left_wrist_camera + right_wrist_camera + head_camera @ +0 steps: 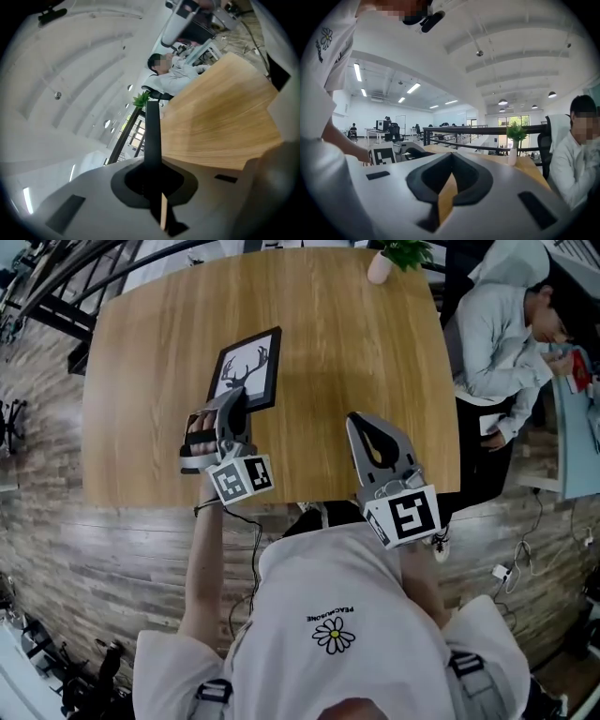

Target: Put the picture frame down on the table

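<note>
The picture frame [247,371], deer print facing up, is left of centre in the head view, low over the worktop [375,343]; I cannot tell whether it touches. The left gripper [234,401] has its fingers clenched on the frame's near edge, probably to lay it flat. The right gripper [364,427] hovers beside it, fingers closed on nothing.

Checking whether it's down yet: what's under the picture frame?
The wooden table lies beneath the picture frame, which the left gripper clamps. The frame covers any contact, so touchdown can't be confirmed.
</note>
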Demonstrator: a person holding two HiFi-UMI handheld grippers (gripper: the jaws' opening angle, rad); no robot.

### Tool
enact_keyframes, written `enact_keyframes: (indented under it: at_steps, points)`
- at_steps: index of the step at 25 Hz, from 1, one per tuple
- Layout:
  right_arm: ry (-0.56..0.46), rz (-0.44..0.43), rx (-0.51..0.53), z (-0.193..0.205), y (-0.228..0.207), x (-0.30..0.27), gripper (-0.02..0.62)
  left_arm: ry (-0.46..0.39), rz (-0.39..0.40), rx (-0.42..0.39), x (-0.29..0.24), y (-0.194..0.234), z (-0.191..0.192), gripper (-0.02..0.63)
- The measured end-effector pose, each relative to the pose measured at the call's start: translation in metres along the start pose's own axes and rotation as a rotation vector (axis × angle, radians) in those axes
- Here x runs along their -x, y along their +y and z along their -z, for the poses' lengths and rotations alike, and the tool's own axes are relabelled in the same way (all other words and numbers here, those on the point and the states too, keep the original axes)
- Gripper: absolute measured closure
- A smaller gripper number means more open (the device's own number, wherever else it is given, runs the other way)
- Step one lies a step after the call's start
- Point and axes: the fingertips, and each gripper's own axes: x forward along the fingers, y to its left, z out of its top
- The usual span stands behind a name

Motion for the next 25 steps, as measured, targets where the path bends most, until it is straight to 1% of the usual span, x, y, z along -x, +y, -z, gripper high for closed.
enact_keyframes:
  at_steps: [7,10,14,19,22,25]
  points:
    - [0.03,0.052,-0.034,0.009,-0.021,0.008,0.589,0.049,0.143,-0.11,-0.036,-0.053,0.023,0.578]
    - [0.034,0.05,-0.045,0.009,-0.02,0.01,0.589,0.048,0.165,-0.15,-0.04,-0.066,0.022,0.581]
    - [0.047,0.032,-0.055,0.015,-0.013,0.009,0.589,0.057,0.182,-0.178,-0.041,-0.073,0.021,0.581]
    - [0.054,0.014,-0.065,0.021,-0.007,0.008,0.589,0.07,0.235,-0.214,-0.045,-0.085,0.02,0.574]
    - [0.058,0.008,-0.056,0.023,-0.004,0.006,0.589,0.078,0.254,-0.196,-0.048,-0.087,0.023,0.569]
    - [0.061,0.019,-0.041,0.024,-0.007,0.005,0.589,0.107,0.299,-0.146,-0.051,-0.096,0.027,0.531]
